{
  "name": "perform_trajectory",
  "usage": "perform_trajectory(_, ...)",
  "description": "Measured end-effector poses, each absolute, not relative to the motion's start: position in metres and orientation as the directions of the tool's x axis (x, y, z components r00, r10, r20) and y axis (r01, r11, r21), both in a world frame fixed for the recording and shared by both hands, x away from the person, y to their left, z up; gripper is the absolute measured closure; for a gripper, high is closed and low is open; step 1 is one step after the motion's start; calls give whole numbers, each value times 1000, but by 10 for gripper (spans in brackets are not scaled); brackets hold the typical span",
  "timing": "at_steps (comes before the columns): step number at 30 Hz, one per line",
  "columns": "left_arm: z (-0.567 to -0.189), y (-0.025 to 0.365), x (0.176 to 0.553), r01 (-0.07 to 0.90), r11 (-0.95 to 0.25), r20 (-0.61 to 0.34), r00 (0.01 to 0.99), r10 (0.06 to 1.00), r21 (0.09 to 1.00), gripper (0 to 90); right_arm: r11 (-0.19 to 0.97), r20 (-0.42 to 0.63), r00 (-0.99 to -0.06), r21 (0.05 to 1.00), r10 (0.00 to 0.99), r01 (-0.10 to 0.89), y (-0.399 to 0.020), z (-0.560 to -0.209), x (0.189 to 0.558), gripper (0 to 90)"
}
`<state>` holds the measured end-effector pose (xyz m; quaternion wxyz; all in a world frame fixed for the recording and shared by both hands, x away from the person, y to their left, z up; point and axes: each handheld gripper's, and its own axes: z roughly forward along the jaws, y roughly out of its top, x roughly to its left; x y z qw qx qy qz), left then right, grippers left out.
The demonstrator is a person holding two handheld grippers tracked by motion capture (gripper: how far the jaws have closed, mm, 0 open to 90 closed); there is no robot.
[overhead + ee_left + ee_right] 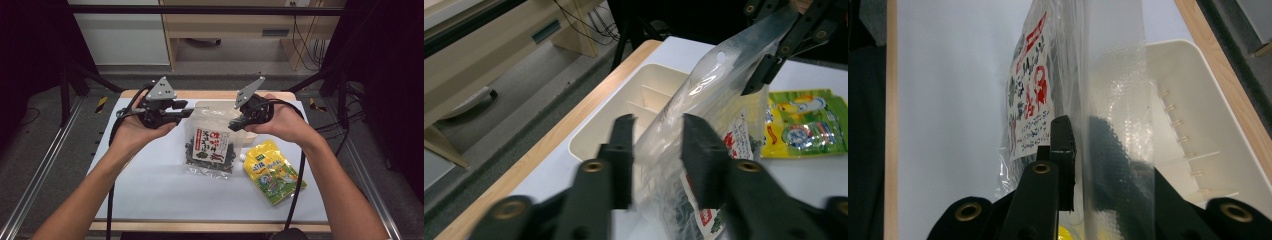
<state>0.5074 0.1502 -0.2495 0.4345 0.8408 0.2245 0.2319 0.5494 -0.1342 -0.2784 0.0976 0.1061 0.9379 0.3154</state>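
The right gripper [1080, 165] pinches the clear bag [212, 137], seemingly firmly. The left gripper [658, 155] stands half-open around its top edge; close squarely before lifting toward the tray [624, 107].

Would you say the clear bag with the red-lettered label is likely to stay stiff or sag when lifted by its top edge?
Probably it sags: the clear bag is thin, crinkled film. Its dark contents sit low, so it likely hangs bottom-heavy. The glossy film may slip between the right gripper pads.
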Motion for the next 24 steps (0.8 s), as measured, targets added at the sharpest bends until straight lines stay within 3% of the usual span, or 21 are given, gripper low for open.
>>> perform_trajectory(3, -253, 156, 505, 179, -494, 190, 772, 607, 851, 431, 755, -90, -952, 633, 293, 172, -140, -275, 551, 830)
perform_trajectory(13, -276, 178, 501, 227, -447, 161, 719, 676, 865, 106, 696, -59, -917, 671, 396, 257, -160, -264, 549, 827)
perform_trajectory(24, -314, 199, 501, 301, -409, 106, 683, 723, 861, 81, 615, -51, -859, 720, 509, 322, -170, -244, 542, 866)
